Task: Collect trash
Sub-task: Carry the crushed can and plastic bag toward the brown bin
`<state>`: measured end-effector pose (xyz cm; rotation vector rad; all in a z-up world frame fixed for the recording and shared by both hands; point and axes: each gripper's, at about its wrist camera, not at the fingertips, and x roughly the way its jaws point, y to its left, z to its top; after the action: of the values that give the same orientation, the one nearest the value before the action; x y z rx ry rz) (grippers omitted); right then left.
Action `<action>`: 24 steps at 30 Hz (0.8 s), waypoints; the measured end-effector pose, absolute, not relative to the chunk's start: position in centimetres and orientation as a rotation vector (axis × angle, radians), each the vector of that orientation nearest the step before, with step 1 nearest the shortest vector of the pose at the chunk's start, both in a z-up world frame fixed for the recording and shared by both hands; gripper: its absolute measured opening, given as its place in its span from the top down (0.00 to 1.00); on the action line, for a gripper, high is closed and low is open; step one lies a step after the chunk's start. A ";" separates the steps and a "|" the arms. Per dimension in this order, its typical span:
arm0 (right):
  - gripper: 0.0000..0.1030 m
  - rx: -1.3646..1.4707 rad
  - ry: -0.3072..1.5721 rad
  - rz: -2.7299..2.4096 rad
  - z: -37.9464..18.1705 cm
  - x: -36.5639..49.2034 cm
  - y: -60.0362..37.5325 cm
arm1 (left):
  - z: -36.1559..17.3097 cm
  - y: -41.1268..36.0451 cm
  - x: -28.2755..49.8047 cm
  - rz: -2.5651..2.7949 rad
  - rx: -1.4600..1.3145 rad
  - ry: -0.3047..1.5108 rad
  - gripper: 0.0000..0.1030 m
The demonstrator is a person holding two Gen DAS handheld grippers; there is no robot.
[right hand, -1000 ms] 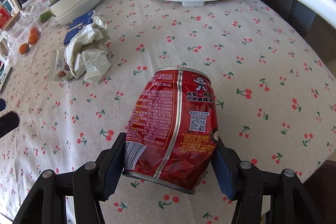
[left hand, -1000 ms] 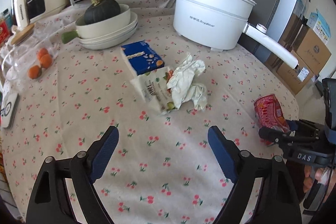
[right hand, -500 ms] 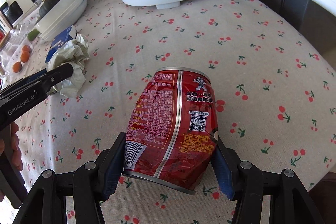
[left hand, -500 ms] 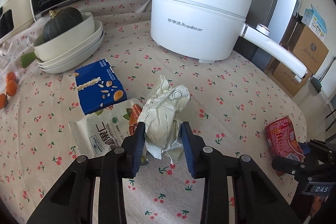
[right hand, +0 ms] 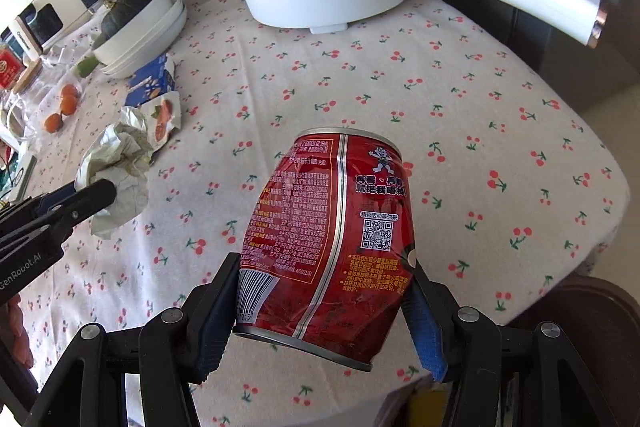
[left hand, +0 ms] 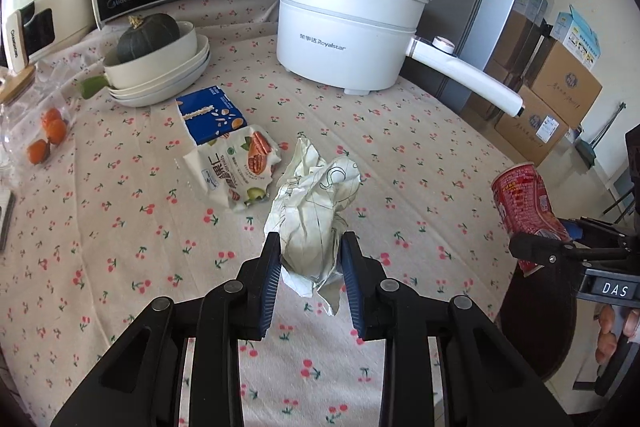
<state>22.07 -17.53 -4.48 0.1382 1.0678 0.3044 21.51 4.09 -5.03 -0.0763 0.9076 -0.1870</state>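
**me:** Fingers first: my left gripper has just been closing and its blue pads are now pinched narrow on the crumpled white paper wrapper, near the table's middle. My right gripper sits about half-wide, clamped on the dented red drink can above the cherry-print tablecloth.

**other guy:** What worries you?

**me:** Paper's springy, so I reckon a loose fold could slip out. The can's held low near its base and tilted, so it might pivot. The torn white nut-snack pouch and flattened blue carton are still lying there.
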 end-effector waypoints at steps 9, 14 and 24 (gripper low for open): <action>0.37 0.134 1.047 0.266 -1.6 16.2 -19.7 | -2.2 3.4 14.5 -0.228 -0.115 0.893 0.69; 0.37 0.142 1.041 0.246 -0.7 12.8 -21.5 | -1.7 2.7 12.0 -0.255 -0.155 0.897 0.69; 0.37 0.264 1.080 0.203 -1.9 9.4 -26.0 | -2.2 -1.8 11.7 -0.359 -0.189 0.957 0.69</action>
<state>9.37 -25.96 -1.87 0.2643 1.0800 0.2035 11.69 -1.78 -2.23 -0.1886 0.9569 -0.3590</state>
